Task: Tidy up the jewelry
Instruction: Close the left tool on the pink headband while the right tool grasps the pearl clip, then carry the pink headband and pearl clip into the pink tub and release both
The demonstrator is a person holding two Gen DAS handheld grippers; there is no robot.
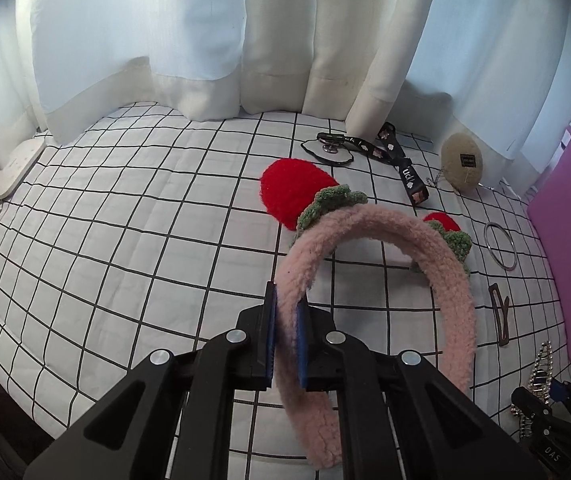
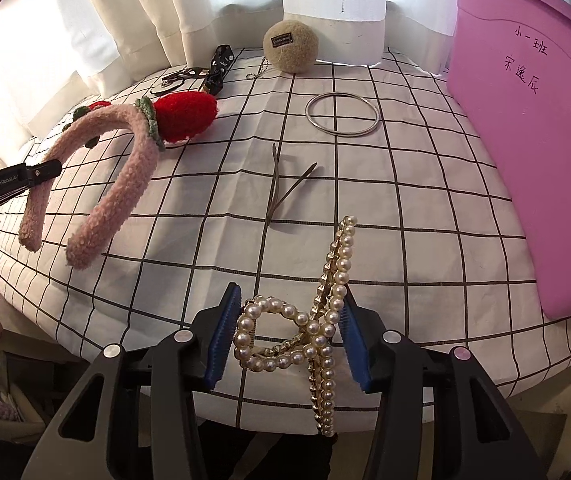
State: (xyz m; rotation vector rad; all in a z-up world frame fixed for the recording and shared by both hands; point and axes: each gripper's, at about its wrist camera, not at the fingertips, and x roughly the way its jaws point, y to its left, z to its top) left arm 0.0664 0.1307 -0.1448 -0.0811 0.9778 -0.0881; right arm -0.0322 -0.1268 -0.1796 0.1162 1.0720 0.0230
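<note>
Currently 2 items are in hand, none visibly stowed; judged early in the task.

Item 1: fuzzy pink plush headband with red strawberry ears (image 1: pixel 385 240). Clenched by the left gripper (image 1: pixel 285 344) on 1 leg of the band, lifted above the black-grid white tablecloth (image 1: pixel 133 216), well to the left of the pink plastic storage box (image 2: pixel 533 128).

Item 2: pearl-studded gold claw clip (image 2: pixel 305 328). Grasped between the blue pads of the right gripper (image 2: pixel 285 332), held over the cloth's near edge, near the box's lower corner.

Items loose on the cloth: thin silver bangle (image 2: pixel 341 114), just left of the box; brown snap hair clip (image 2: pixel 281 188), further left of it; beige felt ball charm on a chain (image 2: pixel 290 46) and black printed strap with clasp (image 2: pixel 217 68), beyond the bangle.

Remaining: at least 6 pieces to place, presumably into the box.
</note>
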